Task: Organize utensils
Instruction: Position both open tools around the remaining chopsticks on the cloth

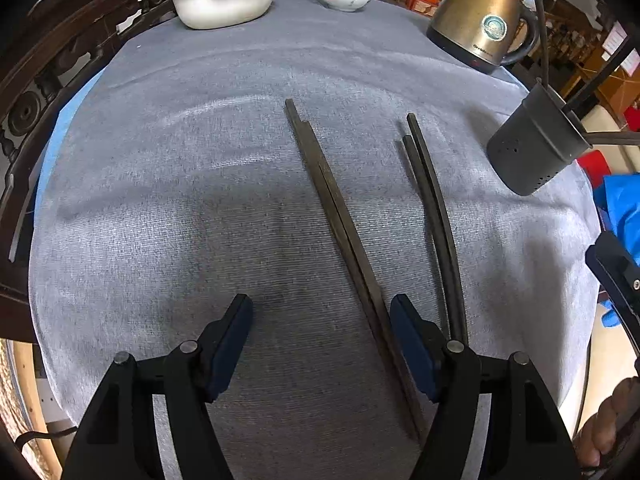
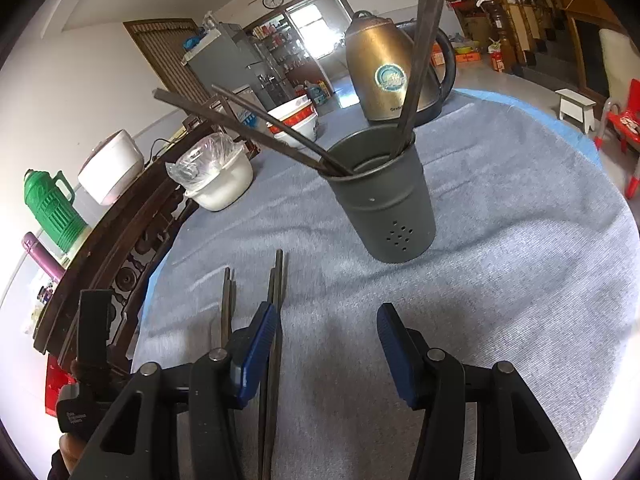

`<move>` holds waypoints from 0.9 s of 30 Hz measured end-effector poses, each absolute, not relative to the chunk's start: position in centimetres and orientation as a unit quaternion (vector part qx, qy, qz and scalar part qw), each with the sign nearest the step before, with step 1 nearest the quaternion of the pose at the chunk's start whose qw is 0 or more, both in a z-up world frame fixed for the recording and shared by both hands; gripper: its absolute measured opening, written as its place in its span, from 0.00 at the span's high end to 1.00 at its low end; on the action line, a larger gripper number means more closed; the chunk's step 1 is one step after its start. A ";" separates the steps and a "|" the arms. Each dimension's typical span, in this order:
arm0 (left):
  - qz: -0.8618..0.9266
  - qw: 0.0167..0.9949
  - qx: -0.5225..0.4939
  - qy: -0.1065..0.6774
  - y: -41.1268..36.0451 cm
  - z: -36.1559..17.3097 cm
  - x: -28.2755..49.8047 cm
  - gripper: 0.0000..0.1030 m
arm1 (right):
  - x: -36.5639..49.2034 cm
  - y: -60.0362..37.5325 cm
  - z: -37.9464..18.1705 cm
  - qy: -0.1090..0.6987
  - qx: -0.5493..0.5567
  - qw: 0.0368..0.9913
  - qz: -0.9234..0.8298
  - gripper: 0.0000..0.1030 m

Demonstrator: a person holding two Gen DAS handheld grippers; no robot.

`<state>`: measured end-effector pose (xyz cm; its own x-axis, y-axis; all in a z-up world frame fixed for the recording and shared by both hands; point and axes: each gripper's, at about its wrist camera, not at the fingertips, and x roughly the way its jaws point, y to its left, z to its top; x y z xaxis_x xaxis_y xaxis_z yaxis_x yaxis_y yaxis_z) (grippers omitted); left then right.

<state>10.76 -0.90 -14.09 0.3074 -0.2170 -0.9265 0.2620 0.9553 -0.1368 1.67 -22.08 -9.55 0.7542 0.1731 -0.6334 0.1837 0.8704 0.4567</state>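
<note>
Part done: several chopsticks stand in the holder; two pairs lie on the bench; both my jaws apart, empty.

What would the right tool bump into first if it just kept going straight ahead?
Probably the dark utensil holder. The right tool is open and points over bare grey tablecloth toward it. The holder stands a little right of center, so depth is uncertain.
</note>
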 end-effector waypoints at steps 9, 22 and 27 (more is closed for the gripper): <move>-0.197 0.801 0.018 0.565 1.2 -14.0 11.2 0.30 | 2.4 -21.2 -10.3 0.374 0.243 0.895 0.003 0.45; -0.168 0.804 0.028 0.570 2.0 -13.9 11.6 0.30 | 2.6 -20.7 -10.5 0.380 0.242 0.893 0.007 0.45; -0.157 0.806 0.033 0.570 1.1 -14.0 11.6 0.30 | 2.6 -20.9 -10.6 0.379 0.244 0.893 0.005 0.45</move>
<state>11.65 1.08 -13.99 0.3007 -0.2162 -0.9289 0.2905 0.9484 -0.1267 2.62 -20.88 -10.56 0.7131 0.1930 -0.6740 0.1760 0.8813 0.4386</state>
